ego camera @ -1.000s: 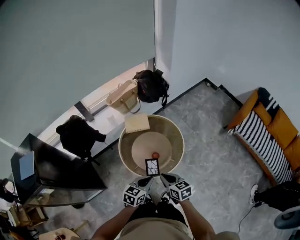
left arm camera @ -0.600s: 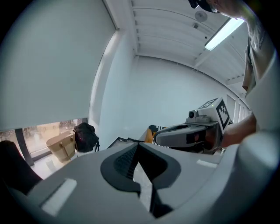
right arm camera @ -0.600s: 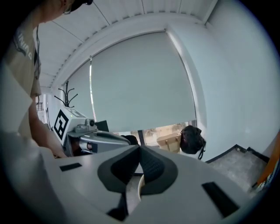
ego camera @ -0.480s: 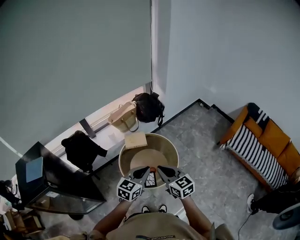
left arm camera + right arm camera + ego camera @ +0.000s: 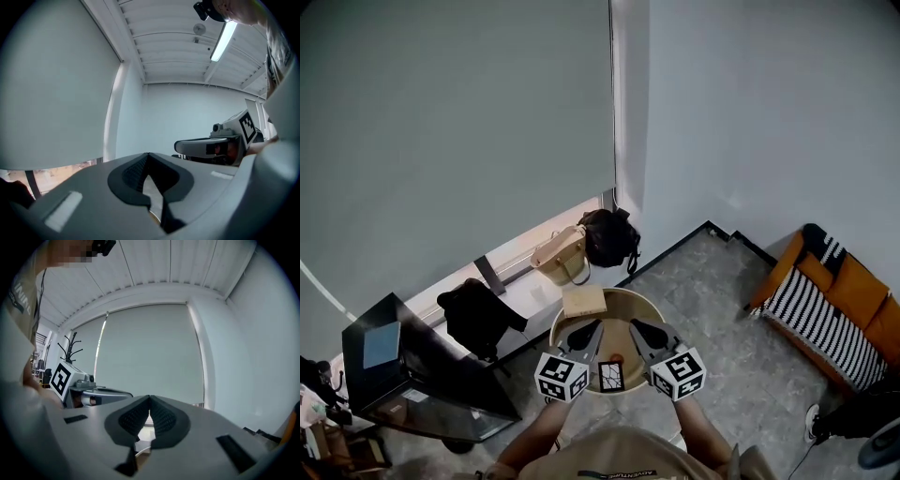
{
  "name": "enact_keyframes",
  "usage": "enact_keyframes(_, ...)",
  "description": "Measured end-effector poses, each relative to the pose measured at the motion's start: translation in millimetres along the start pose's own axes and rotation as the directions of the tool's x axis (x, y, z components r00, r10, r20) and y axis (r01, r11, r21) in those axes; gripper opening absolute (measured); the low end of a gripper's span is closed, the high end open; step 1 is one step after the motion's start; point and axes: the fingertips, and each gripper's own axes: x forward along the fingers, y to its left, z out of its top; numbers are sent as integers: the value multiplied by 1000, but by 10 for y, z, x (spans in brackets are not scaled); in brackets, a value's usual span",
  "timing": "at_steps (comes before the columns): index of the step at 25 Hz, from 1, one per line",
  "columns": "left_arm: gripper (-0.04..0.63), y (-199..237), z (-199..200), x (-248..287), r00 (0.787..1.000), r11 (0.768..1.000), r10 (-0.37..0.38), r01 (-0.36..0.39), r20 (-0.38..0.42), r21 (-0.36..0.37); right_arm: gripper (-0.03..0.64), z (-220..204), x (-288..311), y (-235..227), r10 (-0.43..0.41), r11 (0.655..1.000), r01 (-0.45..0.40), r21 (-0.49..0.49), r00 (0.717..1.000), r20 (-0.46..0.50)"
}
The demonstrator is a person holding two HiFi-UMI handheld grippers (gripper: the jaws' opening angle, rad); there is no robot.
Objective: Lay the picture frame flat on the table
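Observation:
A small black picture frame (image 5: 611, 375) stands upright near the front of the round beige table (image 5: 653, 311), and in the head view it shows between the two marker cubes. An orange ball (image 5: 617, 358) lies just behind it. My left gripper (image 5: 590, 326) and right gripper (image 5: 637, 327) are held up side by side, high over the table and pointing level at the wall. Both are shut with nothing between the jaws. The left gripper view shows my own closed jaws (image 5: 149, 155) against wall and ceiling; the right gripper view shows the same (image 5: 149, 397).
A flat wooden box (image 5: 584, 301) lies at the table's far edge. Behind it, by the window, sit a tan bag (image 5: 561, 255) and a black bag (image 5: 609, 237). A dark desk (image 5: 403, 370) stands left, a striped orange sofa (image 5: 830, 305) right.
Both grippers have risen from table height, just behind the frame, to well above it, still shut and empty. The head view has tilted up toward the wall. The frame has not moved.

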Motion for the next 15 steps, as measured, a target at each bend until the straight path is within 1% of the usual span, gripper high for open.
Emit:
enact_keyframes(4,6,88,34,-62,999,999,32,-32,6,-11,6,-33,47,62,12,1000,-12,-2,1000,-15)
enact_keyframes(8,6,133,-56,-110,998,997,69,-68,1,-42,8,-86,10,106,23,1000,-23,0,999,-30)
enact_keyframes(11,6,124,-155,-143,997,996,72,-73,-21,-60,6,-122,-26,129,18,1000,-18,-6,999,-37)
enact_keyframes(15,6,49,-146,-135,998,997,55,-56,-30,-54,6,-135,-77,98,-4,1000,4,2,999,-38)
